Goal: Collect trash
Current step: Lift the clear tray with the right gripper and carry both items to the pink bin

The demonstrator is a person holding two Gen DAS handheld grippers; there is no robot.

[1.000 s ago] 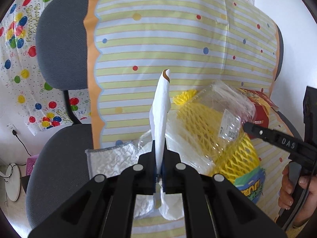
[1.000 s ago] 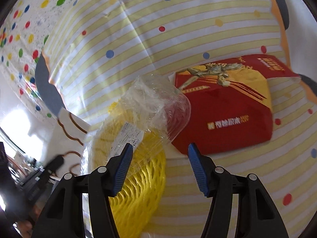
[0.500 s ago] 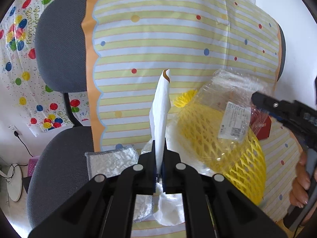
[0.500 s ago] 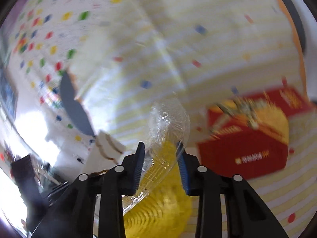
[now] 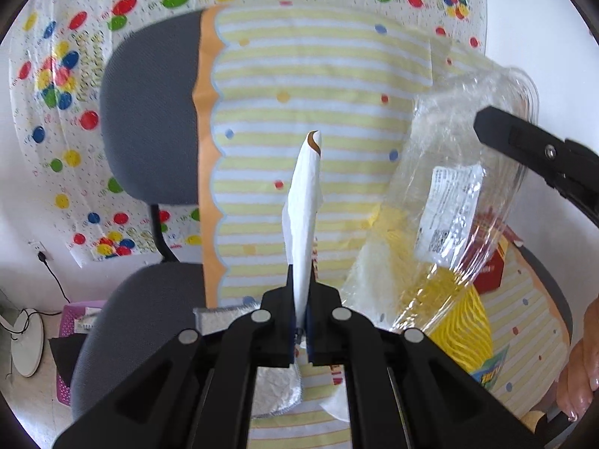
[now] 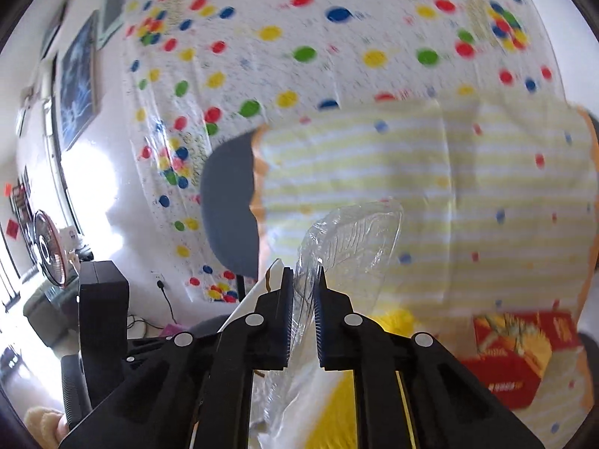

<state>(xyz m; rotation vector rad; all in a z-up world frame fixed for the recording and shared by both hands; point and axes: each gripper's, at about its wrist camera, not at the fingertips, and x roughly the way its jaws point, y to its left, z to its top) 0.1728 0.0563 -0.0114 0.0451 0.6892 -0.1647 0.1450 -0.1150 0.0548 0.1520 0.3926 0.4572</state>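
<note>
My left gripper [image 5: 301,299] is shut on a white paper wrapper [image 5: 305,202] with a brown mark at its tip, held upright above the chair seat. The jaws of my right gripper [image 6: 302,299] are closing, and their pads pinch a clear plastic bag [image 6: 348,247]. In the left wrist view that bag [image 5: 460,194] hangs at the right from one of the right gripper's fingers [image 5: 524,142]. It has a white label, and a yellow foam net [image 5: 460,333] hangs in its lower part. A red box [image 6: 513,355] lies on the seat.
A grey office chair [image 5: 146,119] is draped with a yellow striped cloth [image 5: 299,75]. A silver foil pouch [image 5: 277,393] and a colourful packet [image 5: 490,366] lie on the seat. A dotted sheet [image 5: 75,37] covers the wall. A purple basket [image 5: 71,321] stands on the floor. A person's hand [image 5: 580,385] is at the right.
My right gripper has closed on the clear bag and lifted it, with the yellow net, up off the seat. My left gripper has risen a little with the white wrapper.
</note>
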